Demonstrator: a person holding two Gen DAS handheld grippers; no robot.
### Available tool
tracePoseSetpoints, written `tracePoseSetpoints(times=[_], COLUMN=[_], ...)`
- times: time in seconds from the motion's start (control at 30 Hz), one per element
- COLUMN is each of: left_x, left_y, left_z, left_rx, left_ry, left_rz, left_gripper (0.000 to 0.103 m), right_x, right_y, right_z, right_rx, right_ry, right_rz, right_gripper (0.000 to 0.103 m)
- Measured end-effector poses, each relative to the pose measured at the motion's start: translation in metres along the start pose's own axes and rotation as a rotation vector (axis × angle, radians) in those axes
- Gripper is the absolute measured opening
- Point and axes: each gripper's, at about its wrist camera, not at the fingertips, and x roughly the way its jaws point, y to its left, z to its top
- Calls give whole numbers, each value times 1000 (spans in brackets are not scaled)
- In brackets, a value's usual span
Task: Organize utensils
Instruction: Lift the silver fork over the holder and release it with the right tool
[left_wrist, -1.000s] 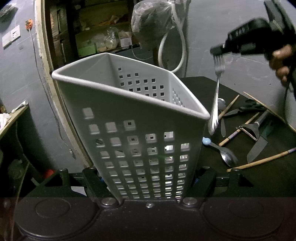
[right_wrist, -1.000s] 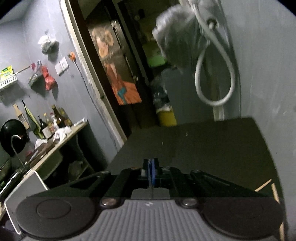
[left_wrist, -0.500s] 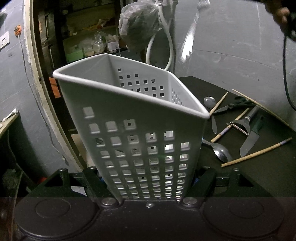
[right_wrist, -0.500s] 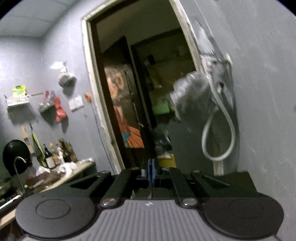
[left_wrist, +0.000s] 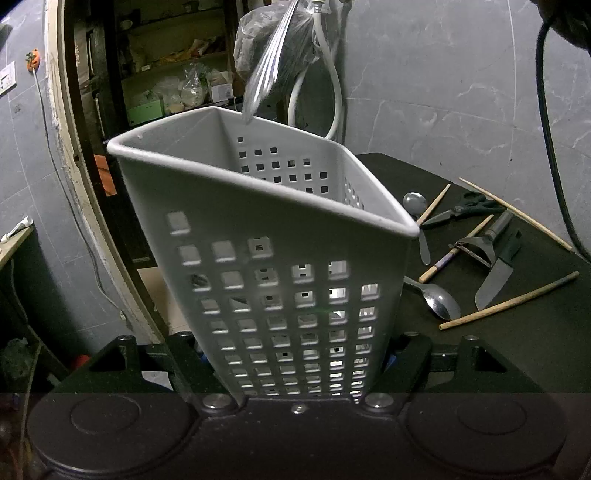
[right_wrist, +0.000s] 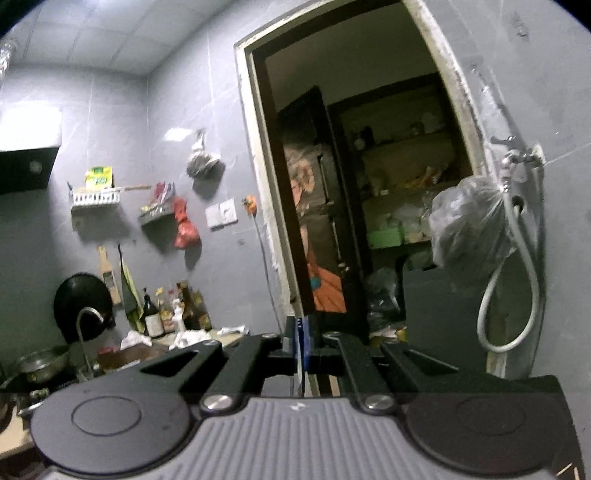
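**Fork held over the basket, handle end at the rim**

The left gripper (left_wrist: 299, 373) points a little downward and its jaws are clenched on the two sides of the grey perforated basket (left_wrist: 273, 295), near its bottom. The basket stands tilted between the jaws, with its open mouth turned up and away from the camera.

The right gripper (right_wrist: 301, 349) points about level, toward the doorway (right_wrist: 354, 206). Its jaws are pressed together on a thin metal strip, the fork (left_wrist: 264, 70). In the left view the fork hangs slanted from the top edge of the picture, blurred, and its lower end is just above the far rim of the basket; whether it touches the rim I cannot tell.

To the right of the left jaws, on the dark table (left_wrist: 517, 350), lie two spoons (left_wrist: 436, 301), chopsticks (left_wrist: 509, 304), scissors (left_wrist: 461, 210) and a knife (left_wrist: 496, 269).

One second ago the fork hung upright beside the right corner of the basket, with the right gripper visible above it. Now it is higher and over the mouth of the basket, and that gripper is out of the left view.
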Motion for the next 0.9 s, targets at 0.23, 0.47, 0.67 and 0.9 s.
tracePoseSetpoints(times=[0.23, 0.47, 0.67, 0.9], left_x=[0, 0, 0, 1], left_y=[0, -1, -1, 0], left_z=[0, 0, 0, 0], left_rx=[-1, -1, -1, -2], left_ry=[-1, -2, -2, -2], left_rz=[0, -1, -1, 0], left_gripper=[77, 77, 77, 77], right_x=[7, 13, 17, 13], right_y=[17, 39, 69, 89], right_z=[-27, -56, -86, -102], right_rx=[8, -109, -294, -336], right_ry=[65, 134, 208, 258], right_rz=[-25, -72, -86, -43], right_gripper=[3, 3, 4, 16])
